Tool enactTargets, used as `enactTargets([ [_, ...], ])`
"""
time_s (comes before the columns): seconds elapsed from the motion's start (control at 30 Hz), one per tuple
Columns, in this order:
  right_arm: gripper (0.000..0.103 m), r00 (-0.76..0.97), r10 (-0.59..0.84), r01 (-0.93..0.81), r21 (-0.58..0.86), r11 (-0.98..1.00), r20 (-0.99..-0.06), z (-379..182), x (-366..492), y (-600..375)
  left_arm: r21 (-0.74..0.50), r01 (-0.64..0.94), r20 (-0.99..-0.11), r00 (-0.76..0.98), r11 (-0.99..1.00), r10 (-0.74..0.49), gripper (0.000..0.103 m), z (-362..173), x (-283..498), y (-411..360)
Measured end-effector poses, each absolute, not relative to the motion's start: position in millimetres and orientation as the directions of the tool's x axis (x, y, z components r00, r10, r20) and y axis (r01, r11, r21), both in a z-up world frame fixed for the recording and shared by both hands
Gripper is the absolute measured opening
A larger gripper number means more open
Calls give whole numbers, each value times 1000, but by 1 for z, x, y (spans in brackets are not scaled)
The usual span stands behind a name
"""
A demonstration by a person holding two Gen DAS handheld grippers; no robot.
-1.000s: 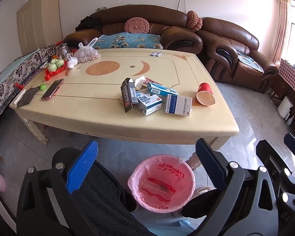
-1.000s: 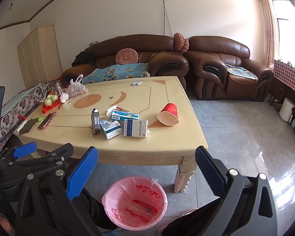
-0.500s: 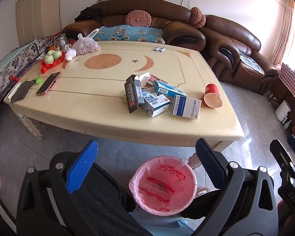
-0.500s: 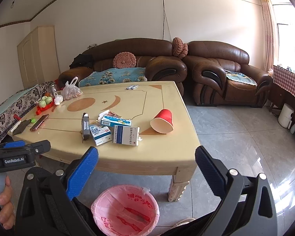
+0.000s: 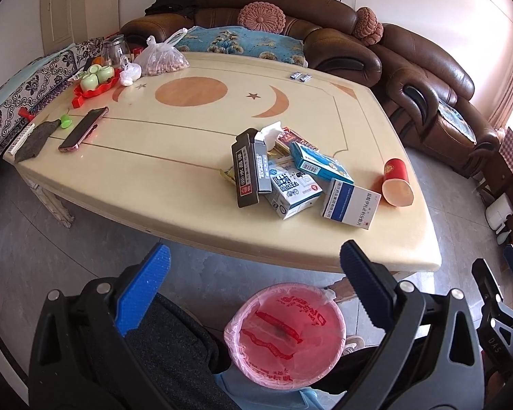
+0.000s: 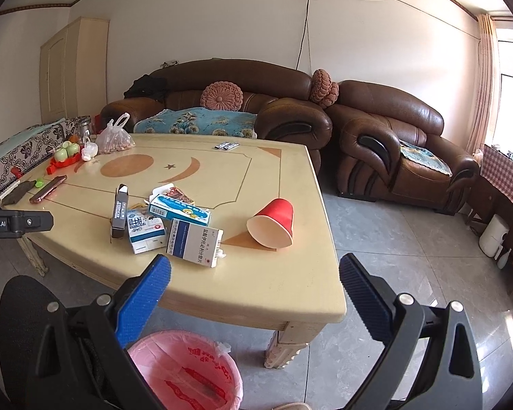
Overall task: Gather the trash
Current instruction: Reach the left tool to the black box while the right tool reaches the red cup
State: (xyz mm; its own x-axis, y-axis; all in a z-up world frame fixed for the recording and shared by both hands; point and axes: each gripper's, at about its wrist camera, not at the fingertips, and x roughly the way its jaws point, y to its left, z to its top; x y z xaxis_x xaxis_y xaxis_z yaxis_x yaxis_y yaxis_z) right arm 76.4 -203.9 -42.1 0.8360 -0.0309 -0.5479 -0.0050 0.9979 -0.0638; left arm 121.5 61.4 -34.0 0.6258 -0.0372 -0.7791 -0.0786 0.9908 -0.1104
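Blue fingers [image 5: 147, 290] wide apart, empty.

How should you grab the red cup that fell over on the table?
Grip the red paper cup across its round body, near the closed red base where the wall is stiffest. It lies on its side with the open mouth facing the table's near edge, so come from above with the right tool, open now, one finger on each curved side. Squeezing at the mouth would probably crush it.

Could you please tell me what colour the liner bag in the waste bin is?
Pink with red printing, best seen in the left wrist view: bin liner.
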Motion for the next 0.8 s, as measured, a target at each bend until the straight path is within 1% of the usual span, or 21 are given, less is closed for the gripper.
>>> enactTargets([
  [0.27,97,812,-59,6,-93,996,-580,-59,118,-216,-95,-103,-791,612,990,-12,97,-41,155,56],
  [0.6,97,785,-55,-7,-97,995,-617,-98,171,-228,-103,-191,-838,546,976,18,97,-71,205,61],
  [0.8,97,779,-63,-21,-127,992,-624,-119,201,-232,-89,-216,-851,523,972,38,97,-85,231,60],
])
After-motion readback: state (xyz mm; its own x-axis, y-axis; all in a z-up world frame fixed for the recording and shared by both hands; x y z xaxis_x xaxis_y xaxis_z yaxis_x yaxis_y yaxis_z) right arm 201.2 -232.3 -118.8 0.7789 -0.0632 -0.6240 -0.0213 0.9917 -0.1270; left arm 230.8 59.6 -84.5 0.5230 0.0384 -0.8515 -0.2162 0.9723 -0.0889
